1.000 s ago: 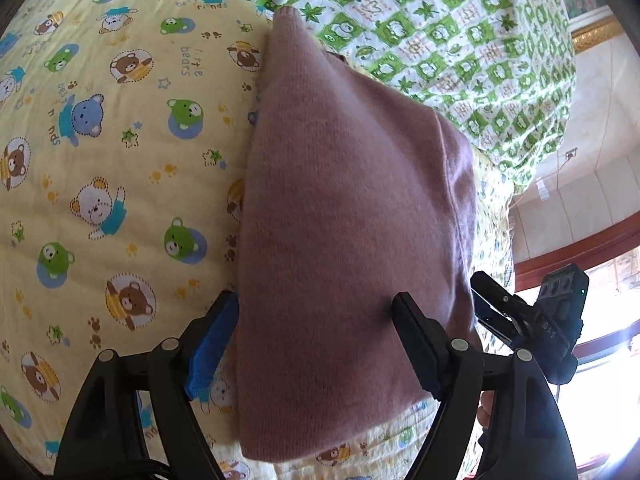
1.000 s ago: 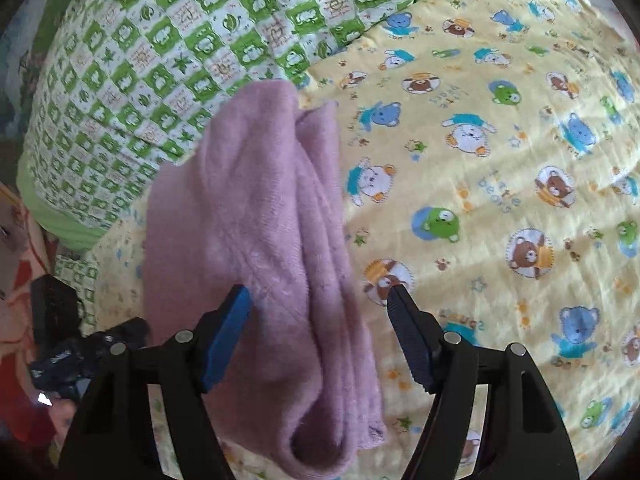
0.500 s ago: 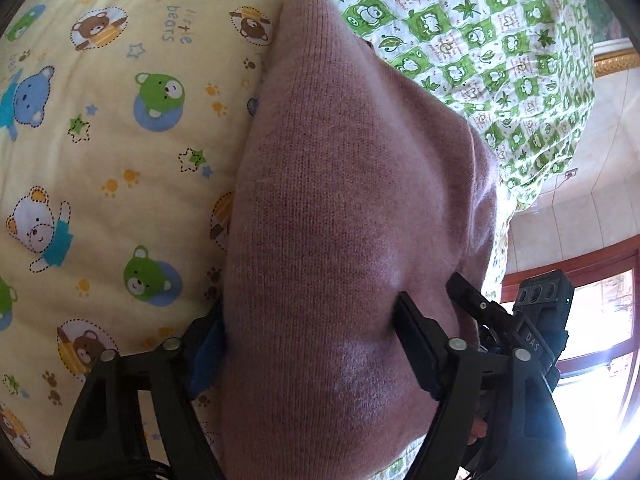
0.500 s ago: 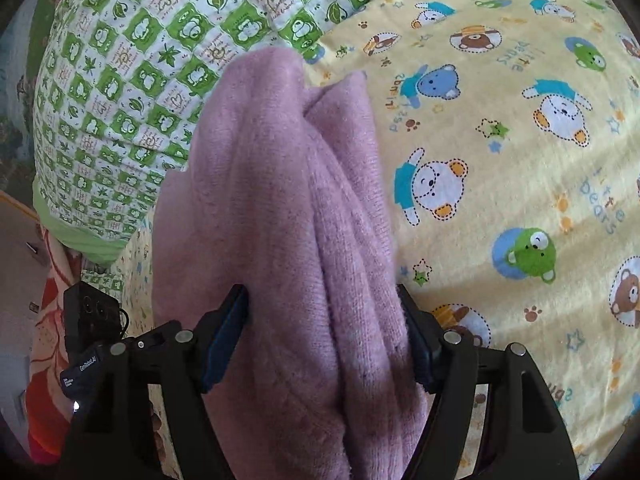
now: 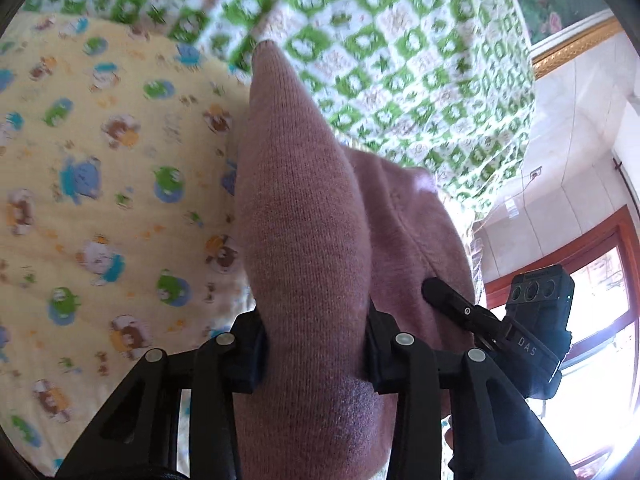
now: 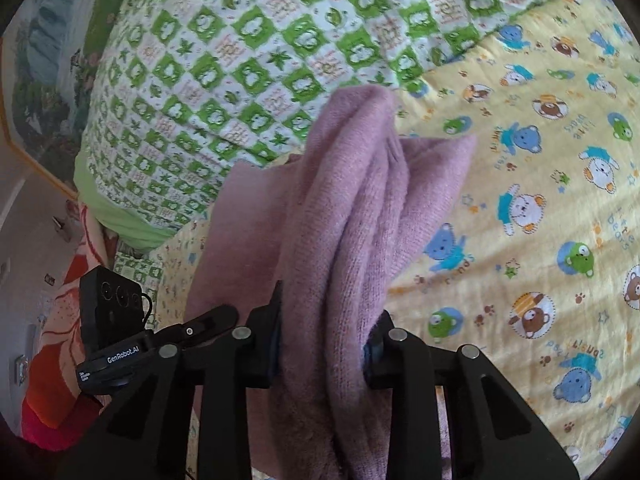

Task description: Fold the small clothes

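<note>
Knitwear fills the middle of your left wrist view: the pink garment [image 5: 304,216] rises in a bunched ridge from the bottom of the frame toward the upper centre. Your left gripper [image 5: 316,344] has just been closing, and its pads now pinch that ridge from both sides at the lower centre. To the right of the ridge a flatter part of the garment spreads out, with the tip of your right gripper [image 5: 440,294] against it at the lower right. The yellow bear sheet [image 5: 100,200] covers the left of the frame, blurred; the green checked quilt [image 5: 400,60] runs across the top.

In your right wrist view the garment [image 6: 352,208] again stands as a folded ridge through the centre, with a flap sticking out to the right at mid-frame. Your right gripper [image 6: 324,344] has just been closing too, and it is clamped on the bunched layers at the lower centre. Your left gripper [image 6: 208,322] shows at the lower left, beside the garment's left edge. The sheet [image 6: 540,220] lies on the right, the quilt [image 6: 240,60] at the upper left.
</note>
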The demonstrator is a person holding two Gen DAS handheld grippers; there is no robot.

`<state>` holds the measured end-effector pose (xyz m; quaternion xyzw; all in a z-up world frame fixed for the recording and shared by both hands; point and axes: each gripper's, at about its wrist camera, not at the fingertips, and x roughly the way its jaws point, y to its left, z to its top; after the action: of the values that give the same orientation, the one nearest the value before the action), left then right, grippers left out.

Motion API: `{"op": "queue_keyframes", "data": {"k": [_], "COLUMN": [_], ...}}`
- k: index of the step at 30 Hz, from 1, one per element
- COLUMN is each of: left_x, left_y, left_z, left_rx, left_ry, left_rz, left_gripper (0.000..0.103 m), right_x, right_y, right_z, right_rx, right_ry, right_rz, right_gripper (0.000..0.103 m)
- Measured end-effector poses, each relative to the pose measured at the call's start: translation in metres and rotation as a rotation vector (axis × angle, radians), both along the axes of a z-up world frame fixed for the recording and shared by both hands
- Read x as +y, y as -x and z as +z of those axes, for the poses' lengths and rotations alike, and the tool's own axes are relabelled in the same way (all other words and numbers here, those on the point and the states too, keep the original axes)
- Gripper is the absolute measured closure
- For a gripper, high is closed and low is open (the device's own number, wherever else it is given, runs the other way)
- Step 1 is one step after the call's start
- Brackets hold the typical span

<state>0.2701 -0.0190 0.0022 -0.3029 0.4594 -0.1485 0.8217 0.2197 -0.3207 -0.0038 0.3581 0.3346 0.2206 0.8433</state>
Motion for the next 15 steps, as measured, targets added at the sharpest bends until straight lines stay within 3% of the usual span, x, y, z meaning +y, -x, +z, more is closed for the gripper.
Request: {"op": "queue_keyframes", "data": {"k": [8,15], "left_x": [0.082,0.144], "left_y": [0.065,0.121], "left_z": [0.021,0.016], "left_rx": [-0.016,0.028], "left_ry": [-0.059,-0.073], "left_rz": [0.121,0.217], "left_gripper": [0.065,0.065], "right_x": [0.073,0.146], "right_y": [0.010,0.009], "right_z": [0.017,0.017], "right_rx": [-0.072,-0.079], "right_ry": [-0.042,-0.055], "right_rz": [0.132,0.272], "right_gripper": [0.072,0.072]}}
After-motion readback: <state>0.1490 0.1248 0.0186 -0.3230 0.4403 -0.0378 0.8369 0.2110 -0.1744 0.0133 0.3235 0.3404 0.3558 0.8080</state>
